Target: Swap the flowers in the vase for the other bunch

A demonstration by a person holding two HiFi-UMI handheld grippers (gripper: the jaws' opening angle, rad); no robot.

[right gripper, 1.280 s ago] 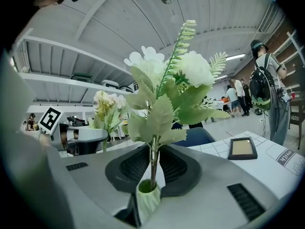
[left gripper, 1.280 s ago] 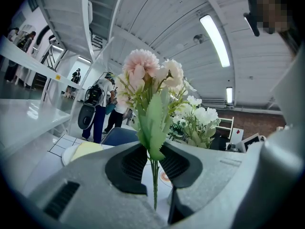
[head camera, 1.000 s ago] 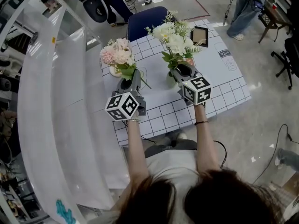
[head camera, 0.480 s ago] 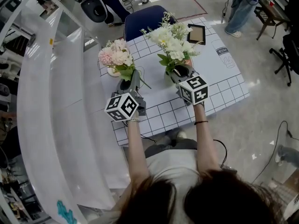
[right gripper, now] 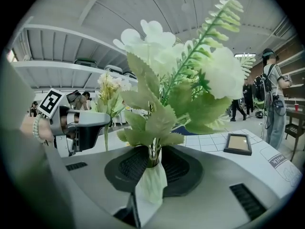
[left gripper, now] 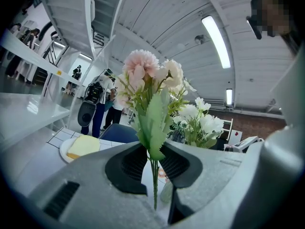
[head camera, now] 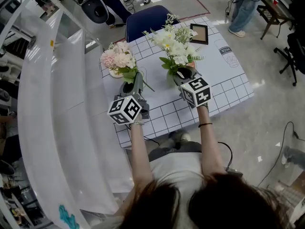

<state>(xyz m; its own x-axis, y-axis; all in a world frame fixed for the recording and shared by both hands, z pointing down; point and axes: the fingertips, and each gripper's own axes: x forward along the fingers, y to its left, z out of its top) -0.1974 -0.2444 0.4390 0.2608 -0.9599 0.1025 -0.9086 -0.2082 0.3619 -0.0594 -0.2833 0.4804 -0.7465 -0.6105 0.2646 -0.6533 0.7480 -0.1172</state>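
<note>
My left gripper (head camera: 135,84) is shut on the thin green stems of a pink and cream flower bunch (head camera: 118,58), which stands upright above the jaws (left gripper: 145,75). My right gripper (head camera: 184,73) is shut on the stems of a white flower bunch (head camera: 174,43) with fern leaves (right gripper: 190,75); a pale leaf hangs below its pads. Both bunches are held over the gridded table (head camera: 224,75), side by side. A small clear vase (head camera: 170,78) appears to stand just left of the right jaws, partly hidden by leaves.
A white plate with a yellow block (left gripper: 82,146) sits on the table behind the pink bunch. A dark picture frame (head camera: 200,34) lies at the table's far side, and a blue chair (head camera: 147,20) stands beyond it. A white curved counter (head camera: 52,109) runs along the left. People stand in the background.
The right gripper has tipped slightly with the white bunch, which has shifted a little left in the picture. The left gripper and the pink bunch have kept still.
</note>
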